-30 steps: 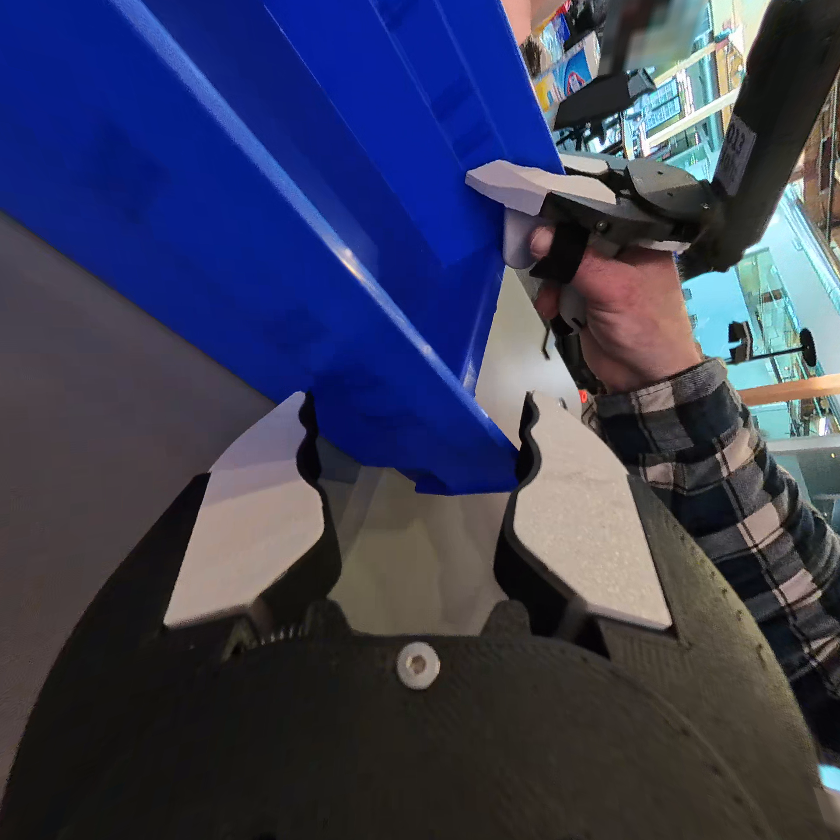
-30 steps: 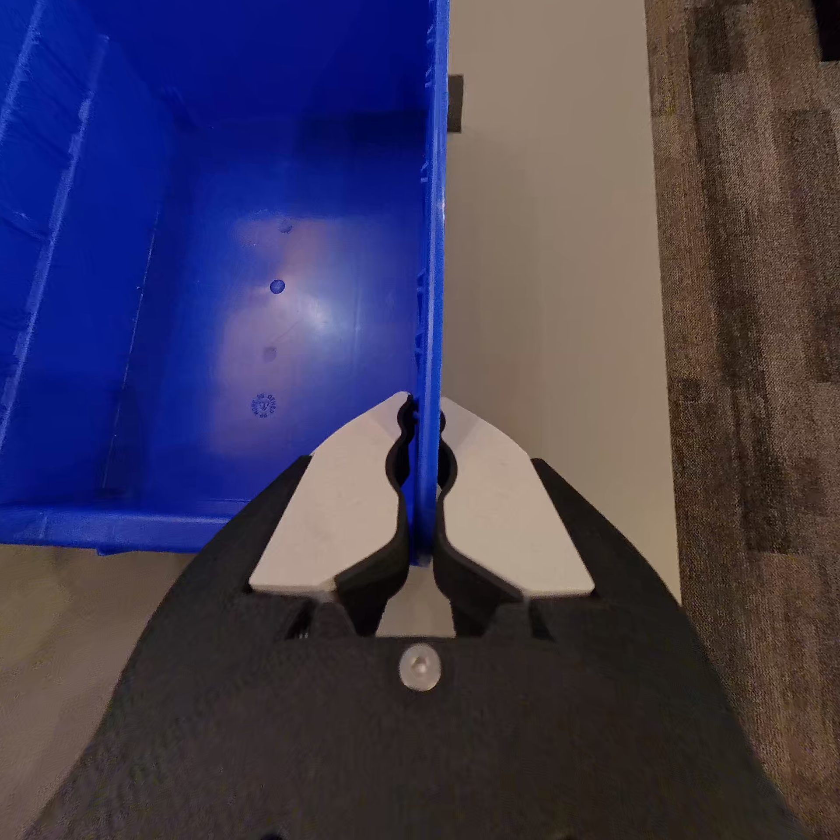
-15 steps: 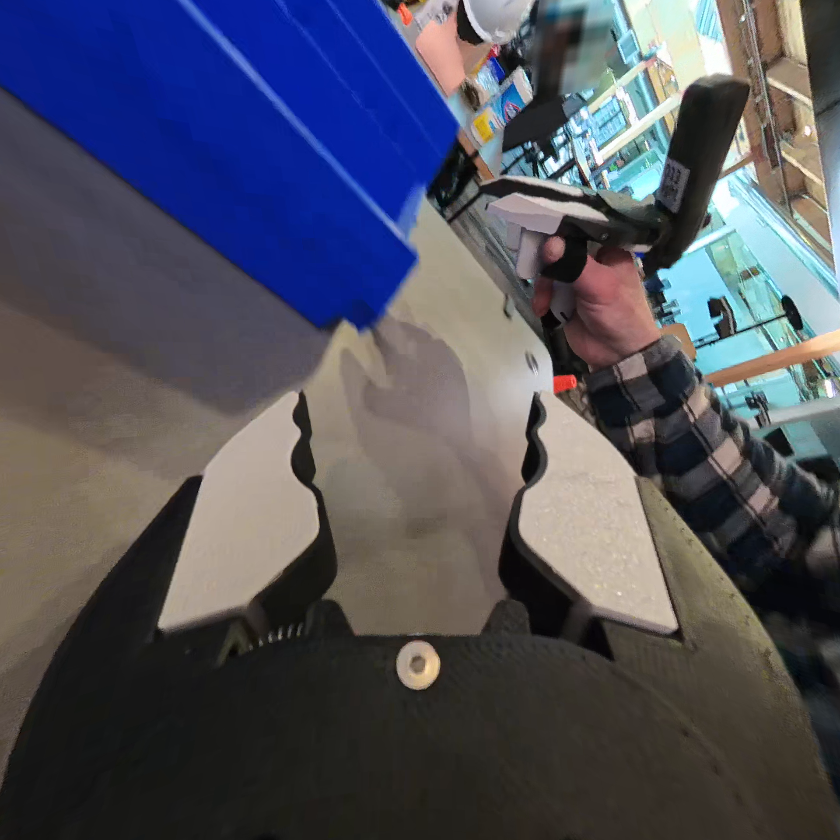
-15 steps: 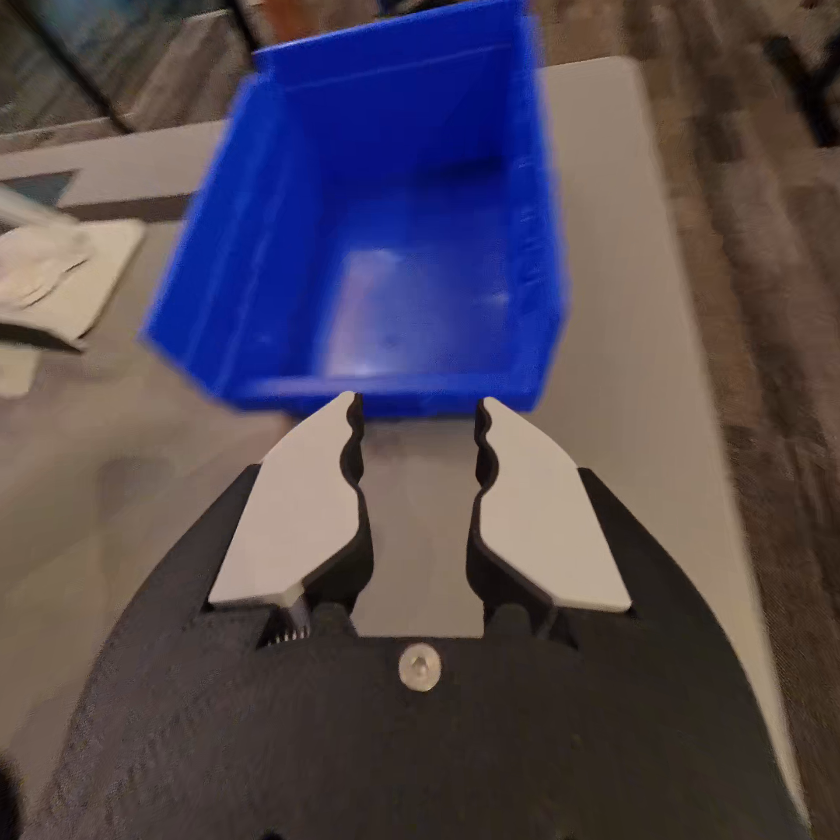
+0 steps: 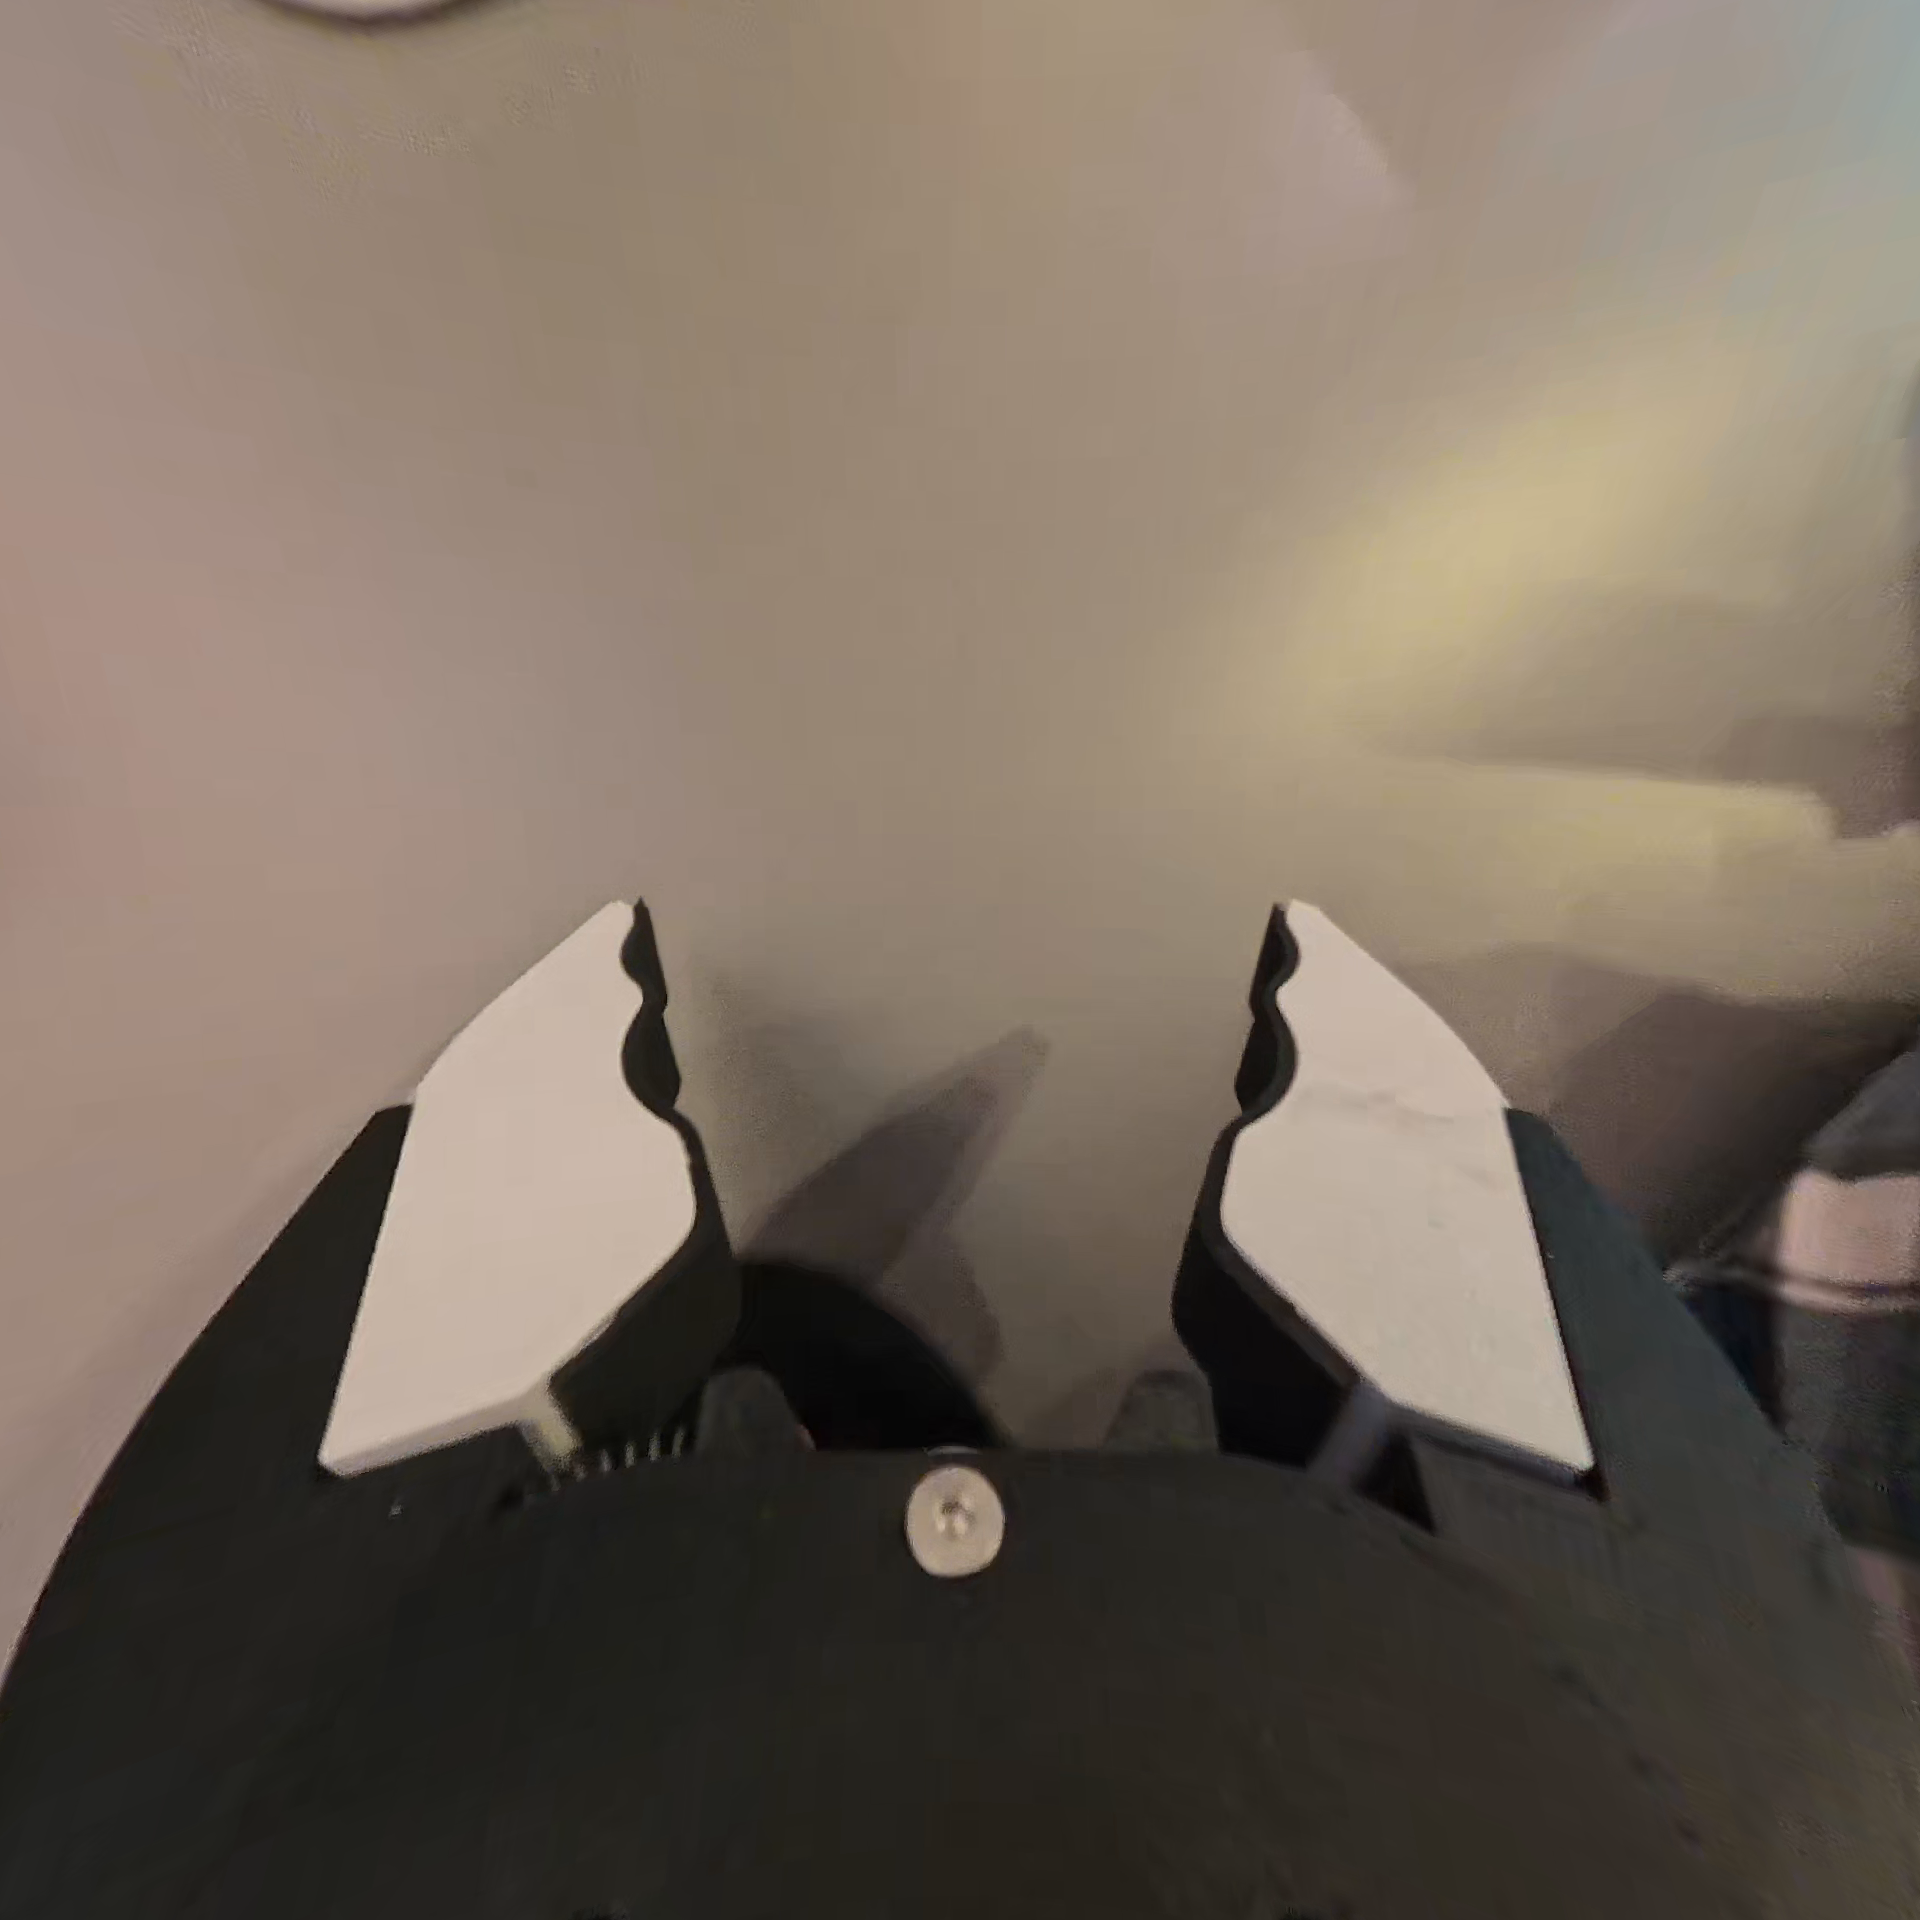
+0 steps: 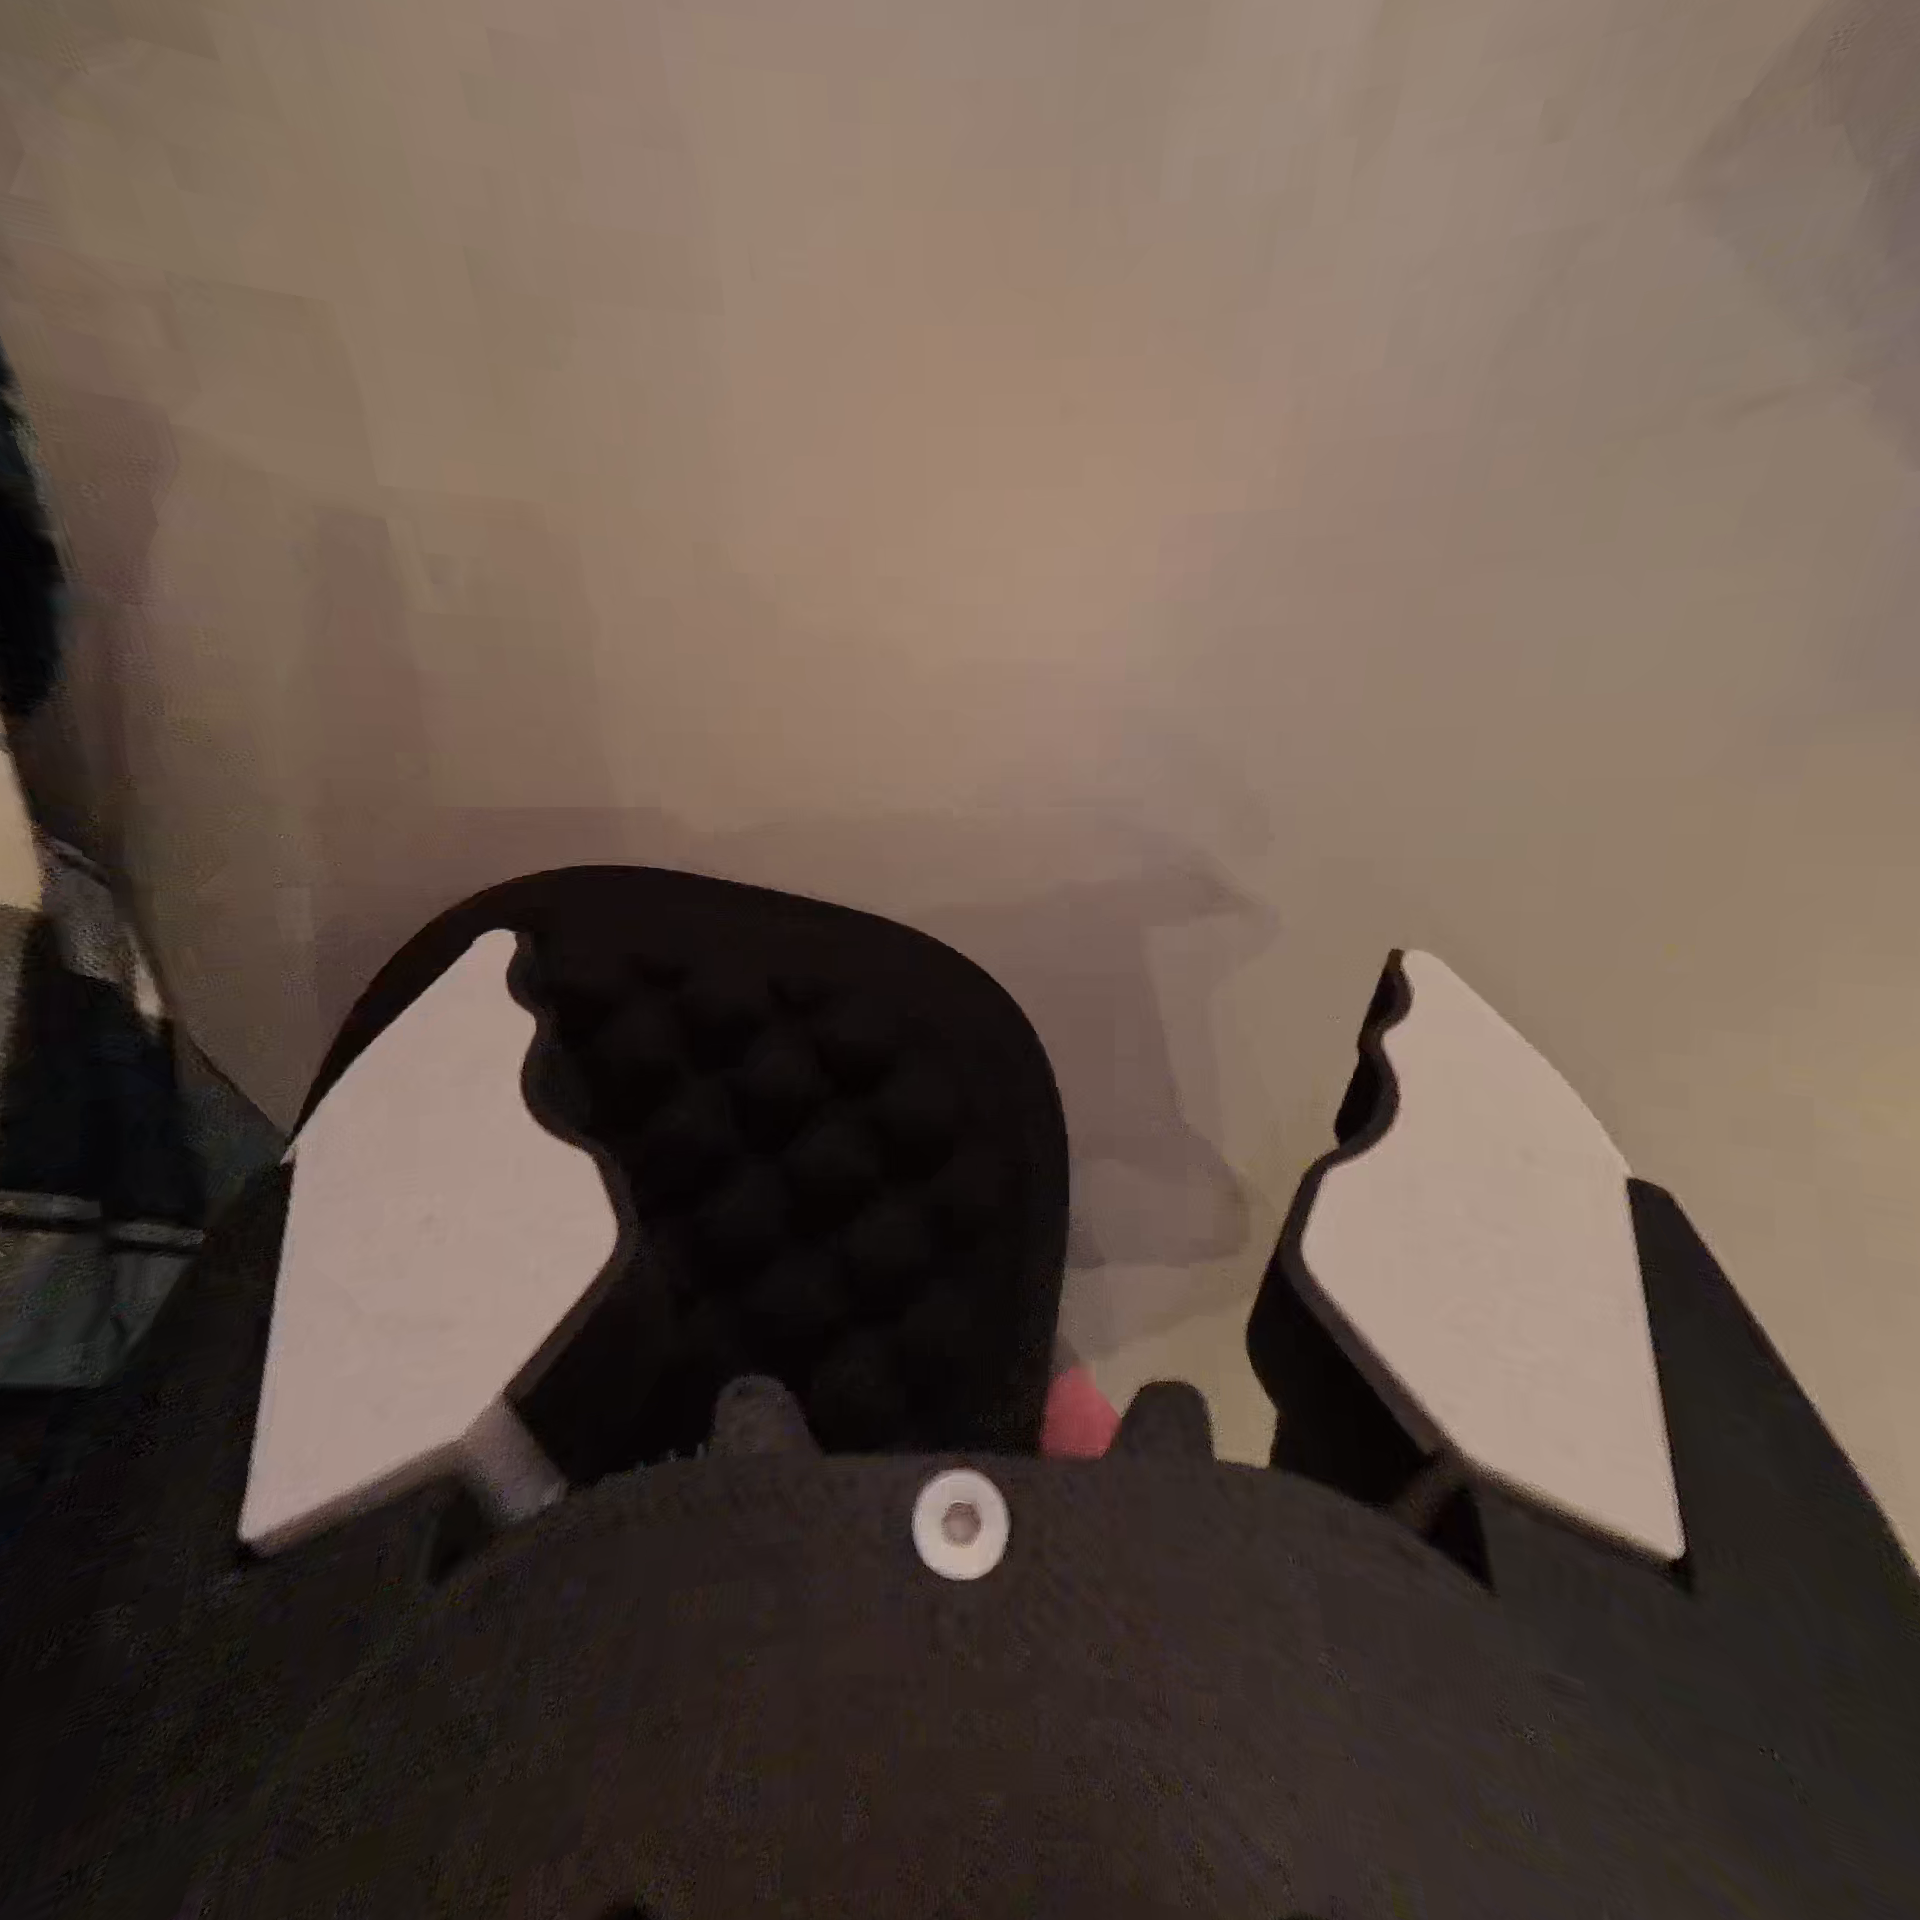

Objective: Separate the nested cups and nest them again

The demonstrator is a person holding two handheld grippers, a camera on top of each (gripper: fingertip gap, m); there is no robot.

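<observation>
No cups and no blue bin show in either view now. My left gripper [image 5: 958,914] is open and nothing lies between its fingers; it points down at the bare beige table [image 5: 935,468]. My right gripper [image 6: 954,945] is open wide over the same table [image 6: 1039,416]. A black dimpled pad [image 6: 810,1143] lies below it, beside and partly behind the left finger [image 6: 416,1195]. The right finger [image 6: 1475,1247] stands far from the pad, so nothing is gripped. Both views are blurred.
A plaid sleeve [image 5: 1860,1195] is at the right edge of the left wrist view, and dark plaid cloth [image 6: 62,1143] at the left edge of the right wrist view. A white rim [image 5: 364,5] peeks in at the top left. A small pink thing [image 6: 1075,1413] sits beside the pad.
My right gripper let go of the blue bin's wall and opened wide. Both grippers drew back from the bin and swung down to the table; the bin has left both views.
</observation>
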